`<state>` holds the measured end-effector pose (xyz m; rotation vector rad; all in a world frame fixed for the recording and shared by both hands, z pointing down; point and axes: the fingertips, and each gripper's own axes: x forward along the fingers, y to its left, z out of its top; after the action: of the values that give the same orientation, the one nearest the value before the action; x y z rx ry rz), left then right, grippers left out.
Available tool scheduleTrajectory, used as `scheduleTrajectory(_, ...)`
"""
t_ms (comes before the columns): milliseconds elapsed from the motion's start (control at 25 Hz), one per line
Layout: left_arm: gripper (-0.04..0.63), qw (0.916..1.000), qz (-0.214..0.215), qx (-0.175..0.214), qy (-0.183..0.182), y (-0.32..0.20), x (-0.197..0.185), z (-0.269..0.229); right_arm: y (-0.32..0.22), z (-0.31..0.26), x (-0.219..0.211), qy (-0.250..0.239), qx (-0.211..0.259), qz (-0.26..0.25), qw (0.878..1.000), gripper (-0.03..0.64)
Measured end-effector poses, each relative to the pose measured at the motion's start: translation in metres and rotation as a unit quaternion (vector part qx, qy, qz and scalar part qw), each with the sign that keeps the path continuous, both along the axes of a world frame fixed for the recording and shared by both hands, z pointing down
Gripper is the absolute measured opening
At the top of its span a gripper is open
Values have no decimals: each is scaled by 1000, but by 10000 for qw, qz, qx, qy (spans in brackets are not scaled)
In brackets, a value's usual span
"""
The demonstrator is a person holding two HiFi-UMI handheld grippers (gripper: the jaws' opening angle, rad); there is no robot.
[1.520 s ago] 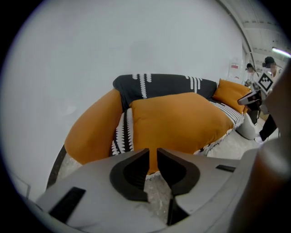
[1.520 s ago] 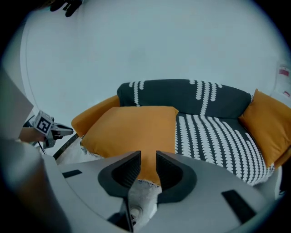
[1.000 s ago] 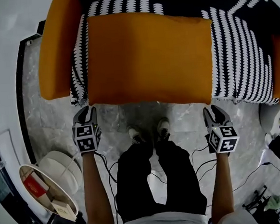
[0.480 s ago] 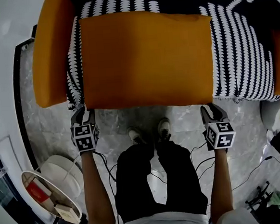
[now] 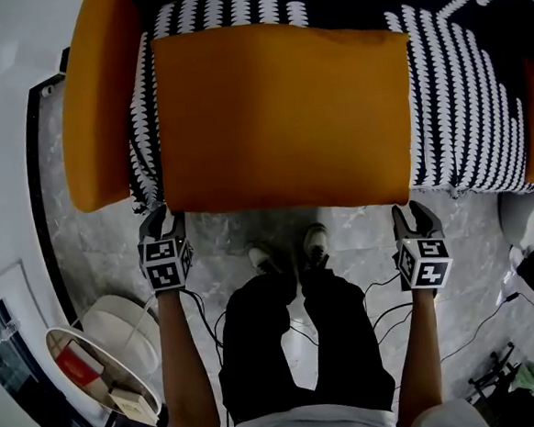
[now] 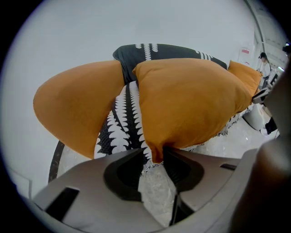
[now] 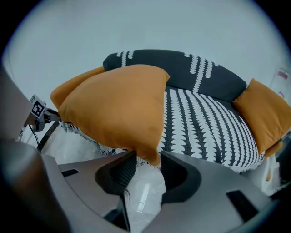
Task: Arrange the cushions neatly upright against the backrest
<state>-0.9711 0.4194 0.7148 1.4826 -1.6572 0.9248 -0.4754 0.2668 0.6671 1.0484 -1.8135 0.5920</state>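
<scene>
Big orange cushion (image 5: 278,115) lies flat on striped sofa seat (image 5: 464,91), not yet against backrest (image 7: 182,66). Your left gripper (image 5: 160,218) and right gripper (image 5: 413,212): jaws just opened, spread, front corner loose between each. Risk: close shallow, you nip only corner tip; cushion sags, slips mid-lift.

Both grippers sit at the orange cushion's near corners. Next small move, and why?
Probably close both grippers on those corners. The left gripper and right gripper have just been opening their jaws, and a corner of the orange cushion sits between each pair, ungripped. The cushion lies flat on the seat, not upright against the backrest, so it needs gripping before lifting.
</scene>
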Motion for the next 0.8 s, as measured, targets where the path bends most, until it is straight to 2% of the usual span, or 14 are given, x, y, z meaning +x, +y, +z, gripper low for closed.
scheduleTrajectory(240, 155, 10000, -3, -7, -26, -2, 2, -1, -11, 8, 4, -246, -223, 235, 9992, 146)
scheduleTrajectory(360, 119, 10000, 0, 13, -7, -2, 5, -2, -10, 11, 1, -302, -373, 220, 9986, 139)
scheduleTrajectory(440, 90, 10000, -54, 23, 16, -5, 9, -3, -11, 11, 1, -184, -427, 93, 9989, 109)
scheduleTrajectory(560, 80, 9999, -74, -53, -95, -7, 10, -11, -13, 1, -2, 202, -374, -249, 9988, 51)
scheduleTrajectory(680, 74, 9998, -55, -167, -110, -8, 10, -22, -16, -14, -7, 510, -306, -521, 9969, 43)
scheduleTrajectory(800, 69, 9997, -129, -219, -56, -8, 8, -39, -18, -32, -10, 556, -334, -618, 9960, 40)
